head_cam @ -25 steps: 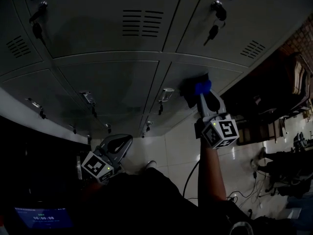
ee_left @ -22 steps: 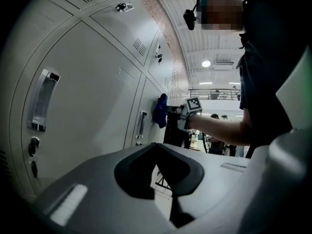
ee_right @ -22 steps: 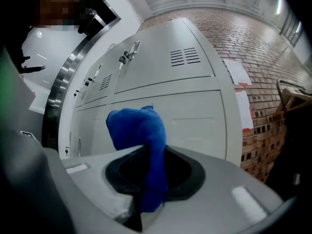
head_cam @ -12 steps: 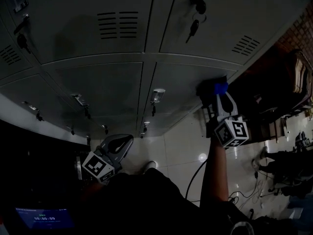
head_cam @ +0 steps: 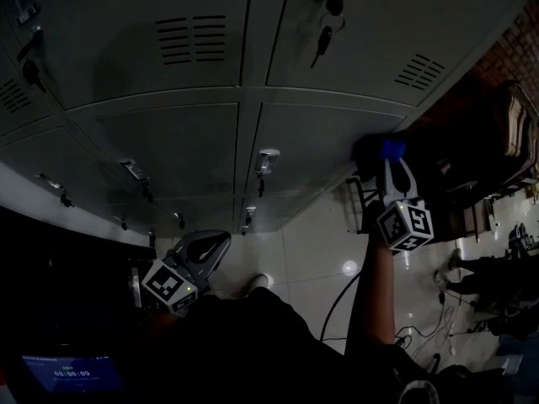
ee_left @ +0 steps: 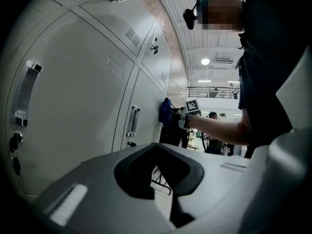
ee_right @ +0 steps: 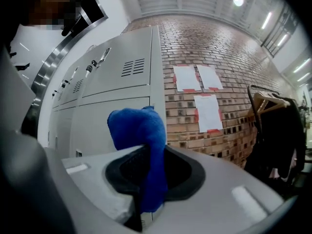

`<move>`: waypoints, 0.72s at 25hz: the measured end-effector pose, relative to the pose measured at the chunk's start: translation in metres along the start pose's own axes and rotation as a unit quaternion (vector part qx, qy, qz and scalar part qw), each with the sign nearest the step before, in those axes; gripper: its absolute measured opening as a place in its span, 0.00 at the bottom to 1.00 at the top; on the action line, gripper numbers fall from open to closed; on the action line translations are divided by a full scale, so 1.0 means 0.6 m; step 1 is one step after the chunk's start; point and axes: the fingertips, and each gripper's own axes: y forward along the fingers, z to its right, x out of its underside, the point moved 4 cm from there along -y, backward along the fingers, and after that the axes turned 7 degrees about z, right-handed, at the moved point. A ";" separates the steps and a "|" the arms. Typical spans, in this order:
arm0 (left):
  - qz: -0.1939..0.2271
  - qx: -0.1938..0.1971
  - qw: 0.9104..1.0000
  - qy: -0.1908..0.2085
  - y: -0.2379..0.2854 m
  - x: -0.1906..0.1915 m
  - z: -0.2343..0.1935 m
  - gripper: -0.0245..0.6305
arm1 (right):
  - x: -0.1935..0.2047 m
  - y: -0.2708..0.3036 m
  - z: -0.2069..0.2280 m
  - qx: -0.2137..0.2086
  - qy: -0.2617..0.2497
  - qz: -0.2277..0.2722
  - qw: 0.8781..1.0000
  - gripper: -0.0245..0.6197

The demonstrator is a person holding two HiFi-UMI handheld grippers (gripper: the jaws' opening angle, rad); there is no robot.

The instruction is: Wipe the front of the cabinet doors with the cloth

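Observation:
The grey cabinet doors fill the top of the head view. A blue cloth is pinched in my right gripper and sits against the lower right door near the cabinet's right edge. In the right gripper view the cloth sticks up out of the shut jaws of that gripper, with the door just behind it. My left gripper hangs low at the left, away from the doors, shut with nothing in it. The left gripper view shows this gripper and the far-off cloth.
Keys hang from the upper door locks, and handles stick out of the lower doors. A brick wall with paper sheets adjoins the cabinet's right end. A rack of coats stands on the right. A cable crosses the tiled floor.
My right gripper has slid the cloth to the right along the lower door, up to the cabinet's right edge. The left gripper has stayed where it was.

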 end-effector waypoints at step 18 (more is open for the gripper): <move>-0.003 0.015 1.000 -0.004 -0.059 -0.005 -0.024 0.04 | 0.060 -0.017 -0.296 -0.164 0.034 -0.020 0.986 0.15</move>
